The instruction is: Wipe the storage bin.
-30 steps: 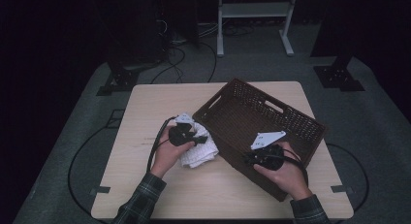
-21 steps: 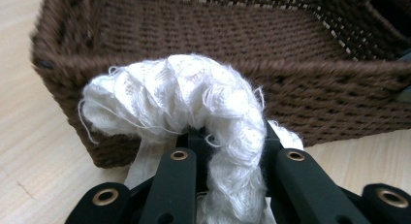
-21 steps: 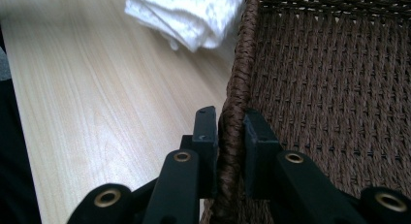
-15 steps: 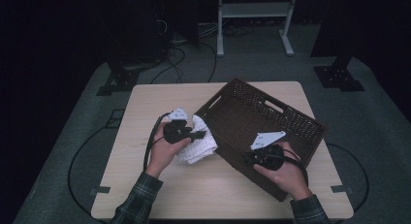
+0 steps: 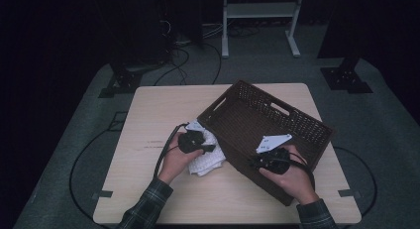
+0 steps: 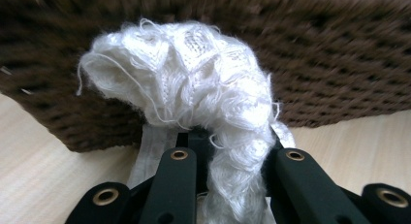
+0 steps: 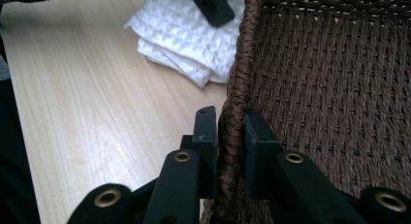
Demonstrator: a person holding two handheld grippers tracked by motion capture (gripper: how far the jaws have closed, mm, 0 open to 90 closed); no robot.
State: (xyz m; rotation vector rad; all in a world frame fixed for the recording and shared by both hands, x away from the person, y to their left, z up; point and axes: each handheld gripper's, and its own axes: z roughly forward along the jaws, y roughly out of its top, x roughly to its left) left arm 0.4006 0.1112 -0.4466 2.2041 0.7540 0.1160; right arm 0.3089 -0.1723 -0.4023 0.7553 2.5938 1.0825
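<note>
The pale wooden tabletop (image 5: pixel 148 125) is carrying everything here, and the biggest thing on it is the dark brown woven wicker basket (image 5: pixel 277 122), which is sitting tipped up on its near side, its open mouth facing up and away. Nothing is showing inside it, so the loading looks not yet done.

The right hand-held gripper (image 7: pixel 228 124) is clamping the basket's braided near rim between its jaws, apparently steadying the basket at that tilt.

Next down in size, the white knitted cloth (image 5: pixel 205 157) is lying bunched on the tabletop, just beside the basket's outer wall, touching or nearly so. In the right gripper view a folded part of it is resting flat on the wood.

The left hand-held gripper (image 6: pixel 232 151) is pinching a fluffy fold of that cloth, jaws narrowed on it, with the fold standing up against the basket's side.

So the grasp is made; by my read, lifting the cloth over the rim and dropping it in is what remains.
</note>
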